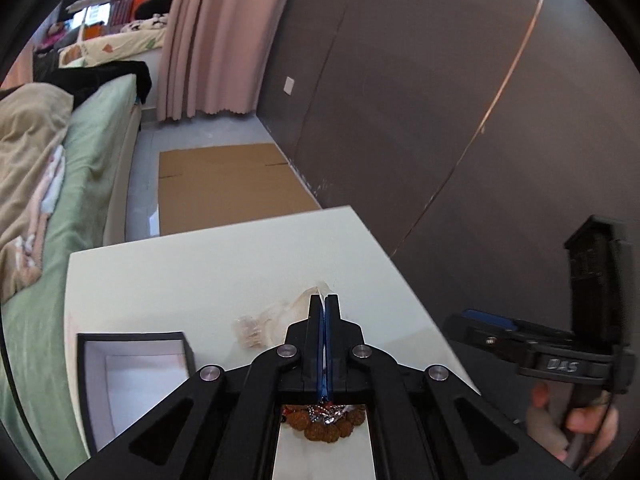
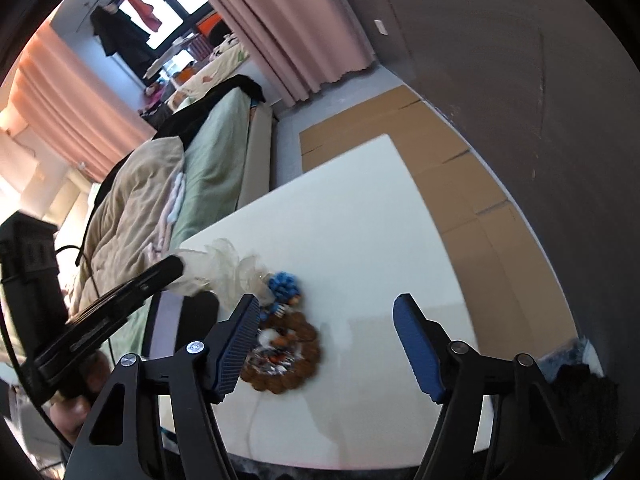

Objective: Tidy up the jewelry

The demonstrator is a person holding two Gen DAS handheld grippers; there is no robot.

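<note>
My left gripper (image 1: 325, 300) is shut on the edge of a sheer white pouch (image 1: 276, 320), which trails onto the white table (image 1: 180, 280). Under its fingers lies a brown bead bracelet (image 1: 325, 426). In the right wrist view the left gripper (image 2: 178, 266) comes in from the left, holding the pouch (image 2: 224, 268) just above the table. The brown bracelet (image 2: 290, 354) lies flat with a cluster of blue beads (image 2: 284, 285) at its far side. My right gripper (image 2: 326, 300) hovers over the table (image 2: 360, 220), open. Its left finger is close to the bracelet and nothing is between its pads.
An open black box (image 1: 132, 372) with a pale inside stands at the table's left. A bed with a green sheet (image 1: 92, 152) runs along the left. Flat cardboard (image 1: 224, 184) lies on the floor beyond the table, and a dark wall (image 1: 440, 100) closes the right. A hand (image 1: 580, 428) grips the other tool.
</note>
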